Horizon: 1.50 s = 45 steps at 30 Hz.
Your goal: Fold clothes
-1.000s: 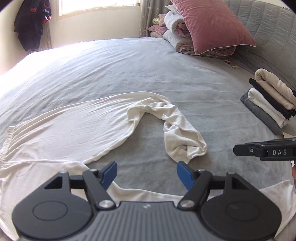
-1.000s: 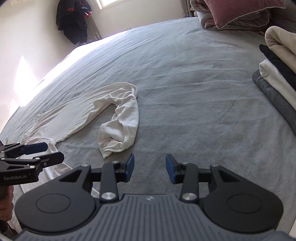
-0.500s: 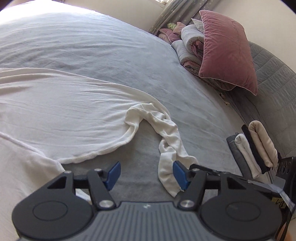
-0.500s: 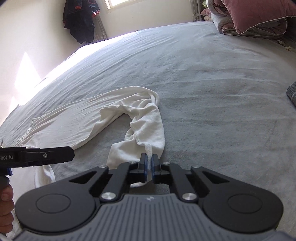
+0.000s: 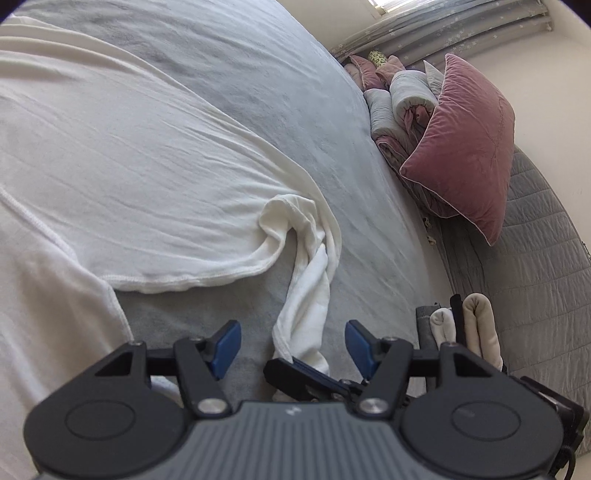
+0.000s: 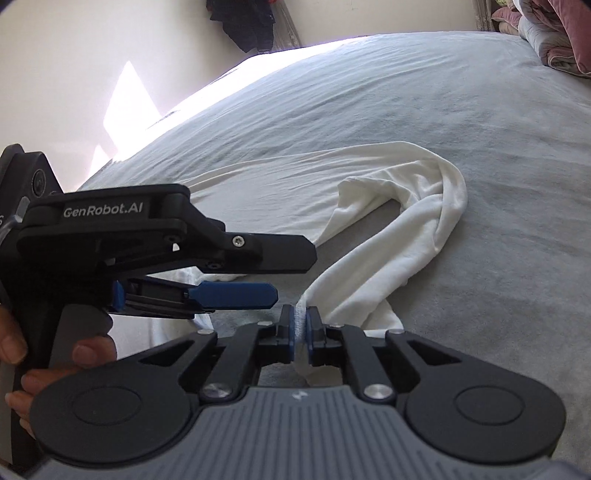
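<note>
White cotton shirt (image 5: 122,158) sprawls over the grey bed (image 6: 406,92), its twisted sleeve (image 6: 388,258) pinched shut at the cuff by the right gripper (image 6: 301,328) at 6 o'clock, the left gripper (image 5: 291,343) gaping empty, so pulling may drag and rumple the body.

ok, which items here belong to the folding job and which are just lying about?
Job:
- white long-sleeved cotton top, sleeve end pinched
- right tongs, shut on it
- left tongs, open

Lying about:
- stack of folded clothes
- pink velvet pillow
- rolled bedding
- dark jacket hanging on wall
</note>
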### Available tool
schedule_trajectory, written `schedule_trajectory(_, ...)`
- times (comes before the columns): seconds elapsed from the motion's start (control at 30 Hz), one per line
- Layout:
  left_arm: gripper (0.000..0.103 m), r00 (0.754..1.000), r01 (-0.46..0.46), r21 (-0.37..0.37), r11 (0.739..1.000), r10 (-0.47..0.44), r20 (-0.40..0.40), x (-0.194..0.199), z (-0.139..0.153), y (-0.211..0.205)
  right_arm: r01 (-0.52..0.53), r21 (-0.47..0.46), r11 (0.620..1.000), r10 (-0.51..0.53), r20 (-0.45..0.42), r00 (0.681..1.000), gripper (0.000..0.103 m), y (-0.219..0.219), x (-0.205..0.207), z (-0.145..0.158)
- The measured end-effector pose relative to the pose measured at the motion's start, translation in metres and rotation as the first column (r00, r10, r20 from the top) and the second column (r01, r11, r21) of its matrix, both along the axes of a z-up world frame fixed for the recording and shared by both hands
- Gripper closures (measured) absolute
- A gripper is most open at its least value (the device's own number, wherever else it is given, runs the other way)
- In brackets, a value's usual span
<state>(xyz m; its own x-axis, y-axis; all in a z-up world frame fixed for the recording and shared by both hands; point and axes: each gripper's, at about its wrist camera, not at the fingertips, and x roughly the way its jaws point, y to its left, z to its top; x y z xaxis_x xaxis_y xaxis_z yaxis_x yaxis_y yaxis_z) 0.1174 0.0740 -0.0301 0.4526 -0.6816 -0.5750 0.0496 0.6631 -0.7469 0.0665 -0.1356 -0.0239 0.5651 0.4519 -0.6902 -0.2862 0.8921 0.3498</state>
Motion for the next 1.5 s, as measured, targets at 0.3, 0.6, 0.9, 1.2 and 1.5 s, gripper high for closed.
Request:
schedule_trajectory(0.3,0.05,1.0,0.03,0.064,0.998,-0.031,0.001,-0.001,-0.006,-0.017,0.145,0.07,0.987,-0.145,-0.001,0.989,0.061,-0.067,-0.026,0.012)
schedule_trajectory(0.6,0.1,0.997,-0.007,0.252,0.968,-0.014,0.079,-0.013,0.0,-0.037,0.184,0.049,0.982,-0.183,-0.01,0.983,0.061,-0.064,-0.027,-0.005)
schedule_trajectory(0.9,0.1,0.99,-0.139,0.34,0.93,0.119,0.078,-0.011,0.008,-0.015,0.192,0.037,0.981,-0.192,0.01,0.981,0.061,-0.06,-0.024,-0.004)
schedule_trajectory(1.2,0.1,0.983,-0.182,0.333,0.925,0.173,0.056,-0.009,0.008,-0.005,0.128,-0.033,0.991,-0.127,0.021,0.992,0.071,-0.028,-0.018,-0.007)
schedule_trajectory(1.5,0.1,0.997,-0.076,0.287,0.955,0.074,0.019,-0.011,0.006,-0.016,0.095,-0.218,0.971,-0.088,0.04,0.995,0.103,-0.026,-0.016,0.003)
